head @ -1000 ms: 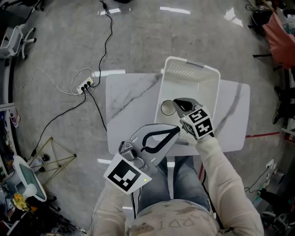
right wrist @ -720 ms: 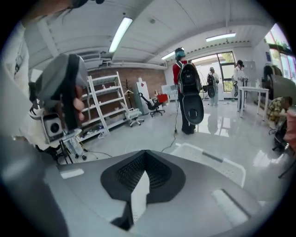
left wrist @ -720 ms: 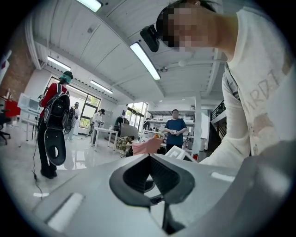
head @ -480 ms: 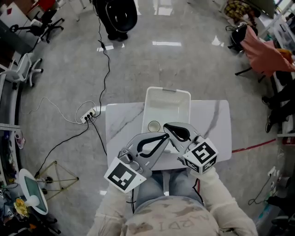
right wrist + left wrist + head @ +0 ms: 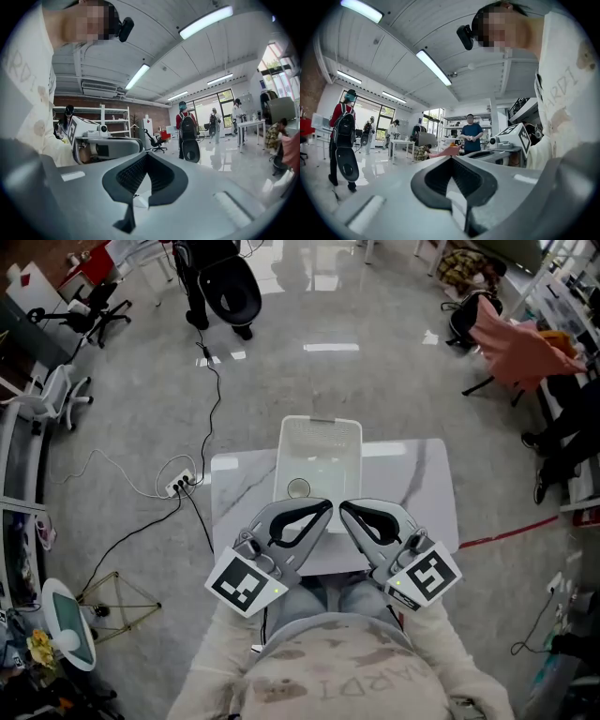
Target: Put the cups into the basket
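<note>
White marble tabletop [image 5: 427, 474] carries a white plastic basket [image 5: 322, 427] with one pale round cup [image 5: 299, 488] inside. Left claw [image 5: 324, 507] and right claw [image 5: 347, 510] hover over its near edge, both closed tight on nothing.

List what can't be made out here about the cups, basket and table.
- Cup in the basket: head view, too small to tell its colour or contents.
- Table, near part: head view, hidden behind the left gripper and right gripper.
- Table and basket: outside both gripper views, which face the room.
</note>
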The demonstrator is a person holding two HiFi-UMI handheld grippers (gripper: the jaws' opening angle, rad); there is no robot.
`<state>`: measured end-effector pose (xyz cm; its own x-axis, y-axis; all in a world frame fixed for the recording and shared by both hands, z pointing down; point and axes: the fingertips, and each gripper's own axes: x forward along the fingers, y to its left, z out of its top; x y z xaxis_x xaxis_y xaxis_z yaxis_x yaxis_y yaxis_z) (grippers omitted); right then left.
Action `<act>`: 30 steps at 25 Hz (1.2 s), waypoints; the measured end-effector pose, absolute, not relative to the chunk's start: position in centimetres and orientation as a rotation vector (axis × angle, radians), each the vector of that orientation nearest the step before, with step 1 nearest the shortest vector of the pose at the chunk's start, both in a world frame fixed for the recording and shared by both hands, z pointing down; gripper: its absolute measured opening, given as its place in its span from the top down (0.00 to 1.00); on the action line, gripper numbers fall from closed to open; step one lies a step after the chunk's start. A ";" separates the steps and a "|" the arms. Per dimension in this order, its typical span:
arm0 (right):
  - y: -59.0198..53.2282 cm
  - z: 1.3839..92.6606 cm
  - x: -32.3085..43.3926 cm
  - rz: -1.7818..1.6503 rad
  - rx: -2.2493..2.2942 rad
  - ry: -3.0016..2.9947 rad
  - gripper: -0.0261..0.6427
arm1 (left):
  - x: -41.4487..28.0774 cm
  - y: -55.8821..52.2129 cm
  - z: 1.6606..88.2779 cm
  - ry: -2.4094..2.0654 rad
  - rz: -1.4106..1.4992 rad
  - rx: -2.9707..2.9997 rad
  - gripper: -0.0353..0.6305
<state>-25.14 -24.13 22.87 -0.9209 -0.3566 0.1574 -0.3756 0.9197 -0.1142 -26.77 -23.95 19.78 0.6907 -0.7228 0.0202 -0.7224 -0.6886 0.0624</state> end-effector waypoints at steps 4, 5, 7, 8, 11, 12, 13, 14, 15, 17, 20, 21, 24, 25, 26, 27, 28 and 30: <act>-22.2 21.0 -23.9 0.181 0.580 -3.009 0.92 | -25.7 -22.5 18.9 -1.223 -0.017 2.834 0.95; -21.9 20.7 -23.7 0.173 0.582 -3.025 0.92 | -25.4 -22.2 18.8 -1.225 -0.015 2.838 0.95; -21.5 19.9 -23.2 0.150 0.586 -3.050 0.92 | -24.8 -21.6 18.5 -1.228 -0.006 2.851 0.95; -21.3 19.6 -23.0 0.136 0.586 -3.058 0.92 | -24.5 -21.4 18.4 -1.227 -0.003 2.858 0.95; -20.9 19.0 -22.7 0.105 0.581 -3.067 0.92 | -23.8 -20.8 17.9 -1.227 -0.008 2.869 0.95; -20.8 18.9 -22.6 0.102 0.580 -3.067 0.92 | -23.7 -20.8 17.7 -1.229 -0.012 2.870 0.95; -20.8 18.8 -22.6 0.100 0.579 -3.067 0.92 | -23.7 -20.7 17.6 -1.231 -0.017 2.870 0.95; -20.8 18.8 -22.6 0.098 0.577 -3.067 0.92 | -23.6 -20.7 17.5 -1.234 -0.020 2.870 0.95; -20.8 18.7 -22.5 0.096 0.575 -3.067 0.92 | -23.6 -20.8 17.3 -1.238 -0.021 2.870 0.95; -20.7 18.4 -22.4 0.093 0.568 -3.070 0.92 | -23.5 -20.7 17.0 -1.245 -0.023 2.869 0.95; -20.5 18.1 -22.3 0.093 0.553 -3.079 0.92 | -23.3 -20.6 16.6 -1.256 -0.025 2.868 0.95; -20.4 18.0 -22.3 0.092 0.549 -3.082 0.92 | -23.3 -20.5 16.6 -1.258 -0.025 2.868 0.95; -20.3 17.9 -22.2 0.088 0.540 -3.087 0.92 | -23.1 -20.3 16.6 -1.267 -0.024 2.868 0.95; -20.2 18.0 -22.1 0.086 0.537 -3.087 0.92 | -23.1 -20.2 16.6 -1.271 -0.024 2.869 0.95; -20.2 18.0 -22.1 0.084 0.534 -3.088 0.92 | -23.0 -20.1 16.6 -1.275 -0.027 2.870 0.95; -20.1 18.0 -22.1 0.083 0.530 -3.089 0.92 | -23.0 -20.1 16.6 -1.278 -0.030 2.869 0.95; -20.1 17.9 -22.1 0.083 0.527 -3.091 0.92 | -23.0 -20.1 16.5 -1.280 -0.032 2.869 0.95; -20.2 17.8 -22.2 0.079 0.521 -3.093 0.92 | -23.1 -20.2 16.4 -1.285 -0.028 2.868 0.95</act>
<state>-22.16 -20.18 17.78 -0.9447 -0.3276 0.0127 -0.3278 0.9435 -0.0492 -23.09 -20.19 16.44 0.6656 -0.7461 -0.0171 -0.7462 -0.6657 0.0061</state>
